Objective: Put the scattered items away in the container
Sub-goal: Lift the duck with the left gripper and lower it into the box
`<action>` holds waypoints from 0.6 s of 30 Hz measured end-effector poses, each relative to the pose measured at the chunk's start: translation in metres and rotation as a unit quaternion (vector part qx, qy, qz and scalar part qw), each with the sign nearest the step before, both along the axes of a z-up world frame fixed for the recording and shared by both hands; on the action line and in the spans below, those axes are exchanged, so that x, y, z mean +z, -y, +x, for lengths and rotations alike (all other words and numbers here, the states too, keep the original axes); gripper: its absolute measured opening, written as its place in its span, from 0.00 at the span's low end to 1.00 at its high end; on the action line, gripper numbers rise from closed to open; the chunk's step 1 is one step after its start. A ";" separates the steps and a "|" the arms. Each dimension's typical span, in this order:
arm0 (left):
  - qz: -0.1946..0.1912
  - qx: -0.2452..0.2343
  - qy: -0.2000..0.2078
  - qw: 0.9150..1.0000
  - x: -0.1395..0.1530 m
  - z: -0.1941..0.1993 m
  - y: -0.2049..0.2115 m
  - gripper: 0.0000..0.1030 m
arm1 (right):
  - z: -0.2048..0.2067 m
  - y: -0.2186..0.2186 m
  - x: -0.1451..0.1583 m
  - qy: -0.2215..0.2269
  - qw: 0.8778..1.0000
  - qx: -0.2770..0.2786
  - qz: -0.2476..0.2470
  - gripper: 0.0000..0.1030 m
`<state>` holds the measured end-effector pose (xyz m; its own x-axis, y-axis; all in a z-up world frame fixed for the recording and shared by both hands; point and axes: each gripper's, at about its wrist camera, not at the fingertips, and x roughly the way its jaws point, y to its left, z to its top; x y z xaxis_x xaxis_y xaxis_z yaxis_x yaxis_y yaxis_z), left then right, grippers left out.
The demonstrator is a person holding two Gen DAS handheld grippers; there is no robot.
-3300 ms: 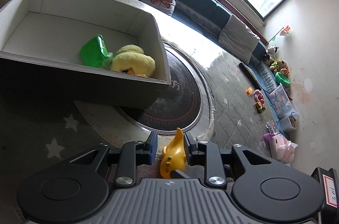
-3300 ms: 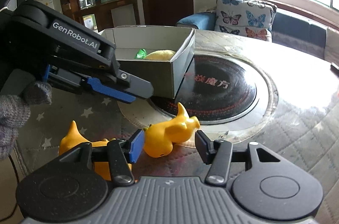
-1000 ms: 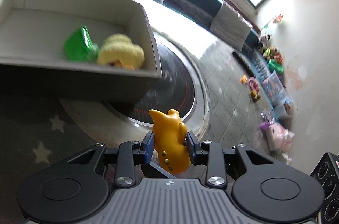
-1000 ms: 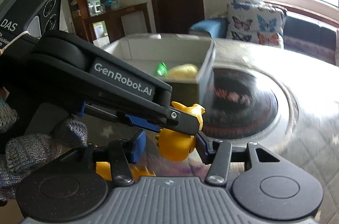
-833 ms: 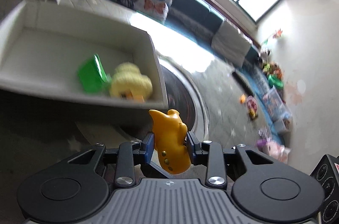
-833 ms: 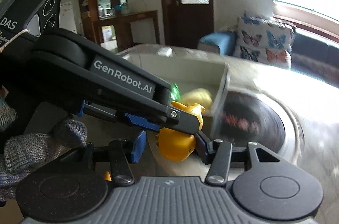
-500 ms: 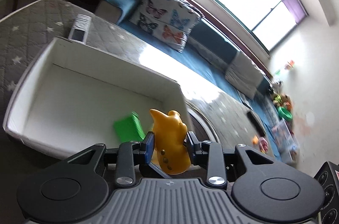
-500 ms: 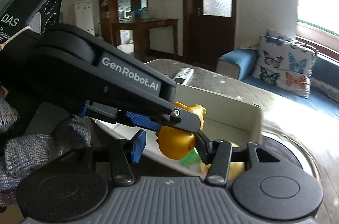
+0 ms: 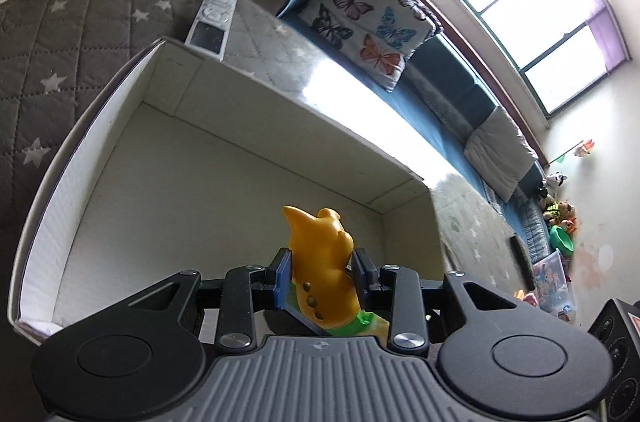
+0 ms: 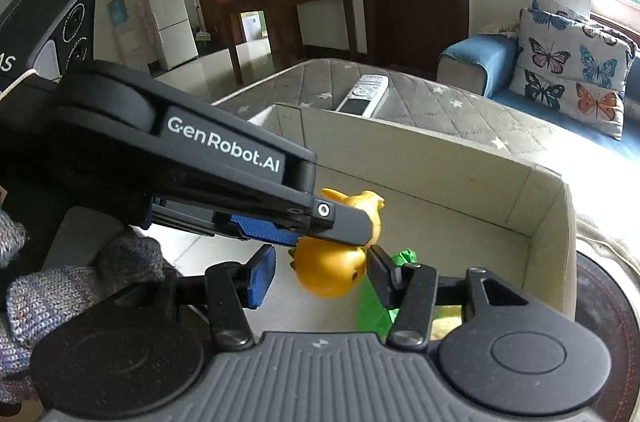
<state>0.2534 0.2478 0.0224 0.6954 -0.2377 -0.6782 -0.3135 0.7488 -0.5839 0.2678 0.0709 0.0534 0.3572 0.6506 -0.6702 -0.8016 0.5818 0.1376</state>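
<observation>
A yellow rubber toy (image 9: 320,262) stands upright between the blue pads of my left gripper (image 9: 320,264), which is shut on its middle above the inside of the white box (image 9: 80,162). In the right wrist view the left gripper (image 10: 320,222) reaches in from the left, one finger crossing the toy (image 10: 332,274). The toy's lower end hangs between the fingers of my right gripper (image 10: 320,274). It rests against the black right finger, and a gap shows at the blue left pad. A green item (image 10: 404,256) lies on the floor of the box (image 10: 440,138).
A white remote (image 9: 210,22) lies on the quilted star cover just beyond the box's far wall. A butterfly cushion (image 9: 372,18) and a blue sofa stand behind. A black round plate (image 10: 600,294) is at the box's right. A gloved hand (image 10: 60,294) holds the left gripper.
Both grippers have carried the yellow toy from in front of the box, by the round plate, to above its inside. The box floor now fills both views.
</observation>
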 end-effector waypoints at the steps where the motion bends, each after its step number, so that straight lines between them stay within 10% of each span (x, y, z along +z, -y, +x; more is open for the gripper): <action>1: -0.001 0.001 -0.003 1.000 -0.002 0.001 -0.001 0.34 | 0.001 0.001 -0.002 -0.001 1.000 -0.002 -0.002 0.50; 18: 0.013 0.001 -0.012 1.000 -0.001 -0.004 -0.002 0.35 | -0.010 0.005 -0.001 0.018 1.000 -0.018 -0.009 0.50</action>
